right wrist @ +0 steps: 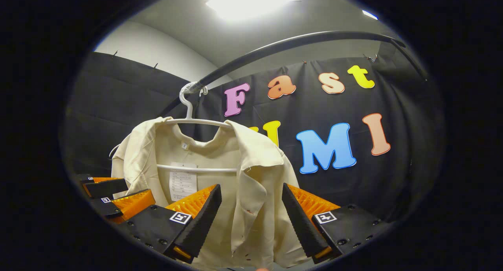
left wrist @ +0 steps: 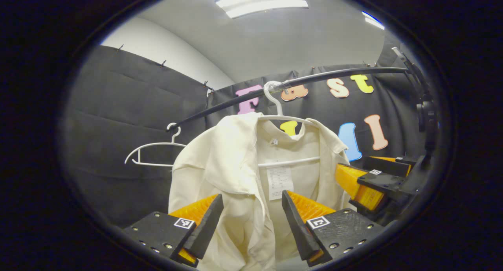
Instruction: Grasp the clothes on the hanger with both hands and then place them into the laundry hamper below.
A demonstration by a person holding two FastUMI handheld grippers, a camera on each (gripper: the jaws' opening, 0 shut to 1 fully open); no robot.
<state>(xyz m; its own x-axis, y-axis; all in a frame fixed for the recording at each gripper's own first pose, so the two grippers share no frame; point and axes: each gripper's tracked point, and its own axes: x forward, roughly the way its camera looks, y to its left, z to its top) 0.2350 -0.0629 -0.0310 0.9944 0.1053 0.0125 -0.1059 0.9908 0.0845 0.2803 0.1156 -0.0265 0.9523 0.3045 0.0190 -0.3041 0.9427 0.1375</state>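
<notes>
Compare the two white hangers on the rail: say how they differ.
The near hanger carries the cream shirt; the far hanger is bare. The near hanger's hook looks wrapped or taped where it meets the black rail; the far hanger's hook just loops on. Both are thin, white, and hang from that rail.

Cream shirt (left wrist: pixel 232 172) (plain) on white hanger (left wrist: pixel 275 106); black rail (left wrist: pixel 314 76).
</notes>
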